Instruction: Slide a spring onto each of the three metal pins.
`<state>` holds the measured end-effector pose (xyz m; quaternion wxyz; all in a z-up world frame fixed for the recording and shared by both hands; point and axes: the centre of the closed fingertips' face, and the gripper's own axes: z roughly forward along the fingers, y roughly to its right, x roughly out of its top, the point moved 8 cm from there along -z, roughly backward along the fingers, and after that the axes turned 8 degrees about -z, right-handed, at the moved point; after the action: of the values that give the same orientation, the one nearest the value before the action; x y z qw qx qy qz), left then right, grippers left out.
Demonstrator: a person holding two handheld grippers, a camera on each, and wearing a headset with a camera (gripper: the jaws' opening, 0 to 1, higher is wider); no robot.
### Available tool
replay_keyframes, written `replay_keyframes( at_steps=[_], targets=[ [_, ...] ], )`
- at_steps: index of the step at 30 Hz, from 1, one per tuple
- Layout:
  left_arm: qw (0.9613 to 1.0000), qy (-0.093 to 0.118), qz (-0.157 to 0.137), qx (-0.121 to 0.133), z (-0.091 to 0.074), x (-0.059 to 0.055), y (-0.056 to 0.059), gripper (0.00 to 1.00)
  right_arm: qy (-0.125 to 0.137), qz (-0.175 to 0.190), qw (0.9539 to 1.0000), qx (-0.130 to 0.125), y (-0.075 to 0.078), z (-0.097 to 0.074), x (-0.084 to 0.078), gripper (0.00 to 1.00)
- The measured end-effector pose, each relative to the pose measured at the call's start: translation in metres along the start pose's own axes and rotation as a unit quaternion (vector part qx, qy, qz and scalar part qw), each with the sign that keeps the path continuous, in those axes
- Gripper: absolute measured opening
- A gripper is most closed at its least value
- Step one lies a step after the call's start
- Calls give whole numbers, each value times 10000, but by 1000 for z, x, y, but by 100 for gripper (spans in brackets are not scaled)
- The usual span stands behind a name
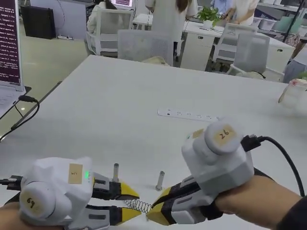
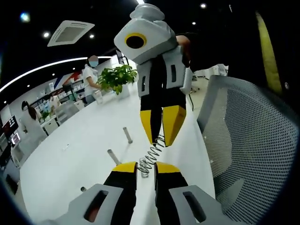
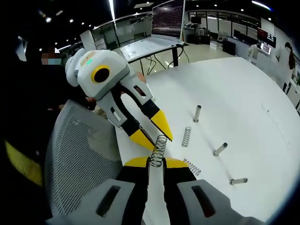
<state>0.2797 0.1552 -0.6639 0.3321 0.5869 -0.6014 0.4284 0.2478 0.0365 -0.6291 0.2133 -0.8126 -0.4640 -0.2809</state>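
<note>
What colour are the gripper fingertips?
Yellow. The fingertips show best in the left gripper view.

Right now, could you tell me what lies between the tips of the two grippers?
A spring spans that gap: one end at the left gripper, the other in the jaws of the right gripper. All three views show it.
</note>
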Motion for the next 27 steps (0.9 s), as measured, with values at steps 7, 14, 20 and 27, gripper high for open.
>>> replay_keyframes(
  at_steps=[7, 14, 20, 27],
  targets=[
    [10000, -54, -4, -21, 1, -2, 1, 4, 54, 56, 10000, -14, 1, -4, 3, 9],
    [9998, -7, -219, 12, 2, -2, 2, 3, 227, 3, 9996, -138, 2, -7, 9, 9],
    [9979, 53, -644, 9, 3, -1, 0, 2, 307, -49, 9992, -243, 3, -8, 11, 8],
    [9937, -34, -1110, -144, 3, -2, 4, 2, 249, -246, 9992, -203, 0, -6, 12, 9]
  ],
)
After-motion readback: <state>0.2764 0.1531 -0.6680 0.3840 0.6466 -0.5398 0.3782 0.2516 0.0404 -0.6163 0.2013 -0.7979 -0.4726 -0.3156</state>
